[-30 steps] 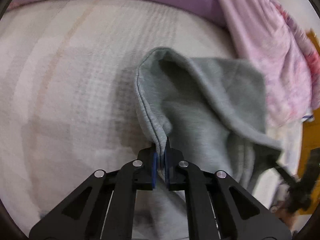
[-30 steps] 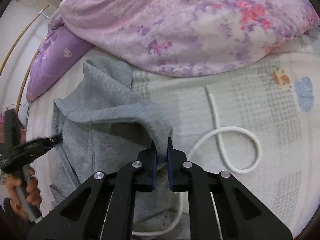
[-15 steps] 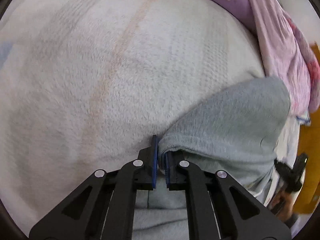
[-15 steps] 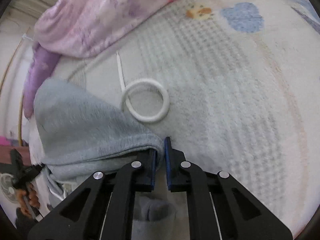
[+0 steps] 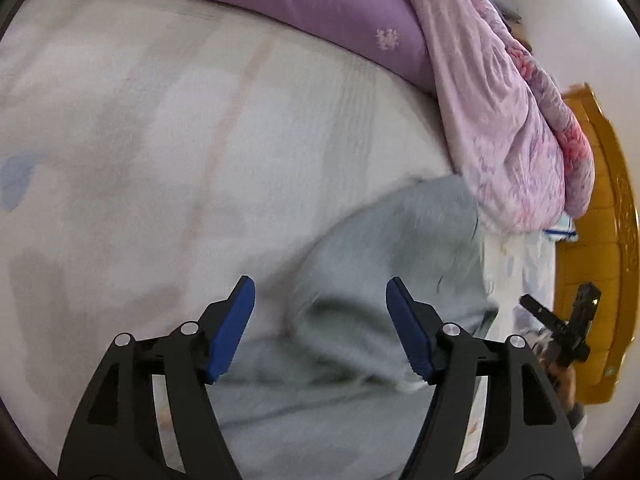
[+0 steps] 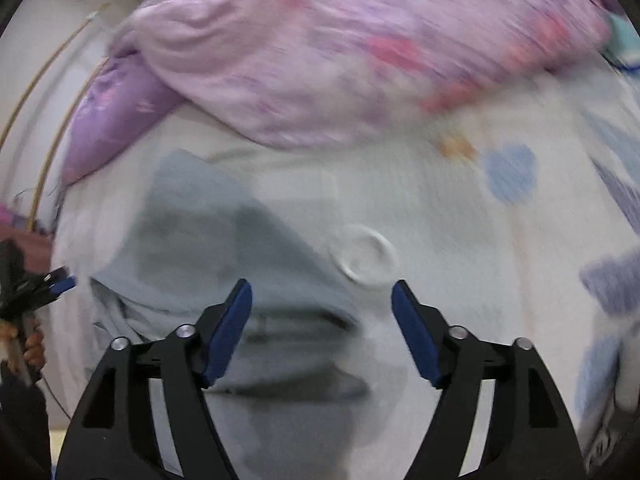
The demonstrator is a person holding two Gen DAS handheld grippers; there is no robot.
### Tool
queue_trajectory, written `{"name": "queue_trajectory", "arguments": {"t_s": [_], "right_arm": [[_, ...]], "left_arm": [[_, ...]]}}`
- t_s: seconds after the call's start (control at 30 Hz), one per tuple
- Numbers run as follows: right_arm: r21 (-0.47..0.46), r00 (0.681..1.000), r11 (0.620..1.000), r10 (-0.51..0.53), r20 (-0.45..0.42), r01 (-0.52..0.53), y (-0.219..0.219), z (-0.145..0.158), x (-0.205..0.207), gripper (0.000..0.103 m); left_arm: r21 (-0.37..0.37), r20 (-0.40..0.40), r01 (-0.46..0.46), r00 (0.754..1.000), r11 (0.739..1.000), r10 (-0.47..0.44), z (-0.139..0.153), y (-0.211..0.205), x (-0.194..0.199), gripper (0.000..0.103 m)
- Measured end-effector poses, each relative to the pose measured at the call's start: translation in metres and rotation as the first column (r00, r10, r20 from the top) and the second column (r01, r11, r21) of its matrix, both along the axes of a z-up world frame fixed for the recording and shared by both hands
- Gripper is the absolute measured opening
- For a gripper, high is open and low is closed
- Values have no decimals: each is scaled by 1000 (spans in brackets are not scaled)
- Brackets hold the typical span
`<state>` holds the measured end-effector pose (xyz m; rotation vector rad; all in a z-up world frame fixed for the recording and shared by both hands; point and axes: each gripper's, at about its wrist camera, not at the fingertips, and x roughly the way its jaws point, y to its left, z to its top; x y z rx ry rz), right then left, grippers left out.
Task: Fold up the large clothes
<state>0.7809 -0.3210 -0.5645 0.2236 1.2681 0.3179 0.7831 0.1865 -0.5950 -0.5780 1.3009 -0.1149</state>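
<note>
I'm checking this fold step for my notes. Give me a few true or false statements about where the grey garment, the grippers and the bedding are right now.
1. Both grippers clamp the grey garment. False: the left gripper and right gripper are opening, pads clear of the cloth.
2. The garment lies on the pale blanket. True.
3. A white cord loop lies beside the garment. True.
4. The floral quilt covers the garment. False: it is bunched at the far side.
</note>
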Motion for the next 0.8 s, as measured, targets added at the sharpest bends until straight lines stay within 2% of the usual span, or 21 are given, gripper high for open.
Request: {"name": "queue_trajectory", "arguments": {"t_s": [0.1, 0.17, 0.2, 0.33, 0.4, 0.43, 0.47, 0.5, 0.53, 0.63, 0.7, 0.77, 0.8], "right_arm": [[10, 997, 997, 71, 11, -71, 41, -15, 28, 70], [10, 996, 996, 84, 11, -84, 55, -25, 47, 70], [15, 995, 995, 95, 16, -96, 66, -31, 57, 70], [26, 990, 990, 141, -21, -140, 96, -58, 82, 70], [39, 985, 986, 164, -46, -163, 105, -69, 84, 68], [50, 983, 984, 174, -52, -172, 106, -71, 83, 52], [47, 982, 983, 182, -52, -179, 108, -71, 81, 29], [37, 983, 983, 182, -36, -180, 108, -69, 80, 18], [52, 983, 981, 185, -3, -184, 107, -61, 76, 4], [68, 979, 981, 173, 111, -181, 100, -30, 56, 4], [24, 966, 983, 175, 190, -183, 97, -7, 36, 4], [-3, 941, 981, 189, 280, -196, 95, 21, 5, 4], [-26, 927, 978, 205, 315, -207, 97, 32, -12, 4]], "left_arm": [[51, -41, 34, 999, 998, -32, -27, -31, 44, 69], [52, -76, 64, 995, 997, -60, -43, -53, 63, 69], [77, -79, 85, 994, 993, -79, -49, -64, 73, 69], [169, -104, 131, 988, 977, -114, -70, -94, 93, 69], [218, -89, 144, 988, 965, -127, -70, -101, 96, 69], [256, -74, 163, 986, 953, -149, -68, -106, 97, 60], [287, -55, 182, 983, 940, -174, -65, -111, 96, 16], [282, -42, 213, 977, 936, -210, -63, -116, 95, 3], [281, -35, 220, 975, 934, -220, -60, -118, 94, 3], [325, 41, 227, 966, 918, -254, -37, -121, 78, 3], [329, 98, 194, 966, 924, -238, -17, -116, 64, 3], [298, 171, 153, 963, 942, -210, 10, -109, 37, 3], [298, 183, 147, 961, 943, -208, 17, -112, 28, 3]]}}
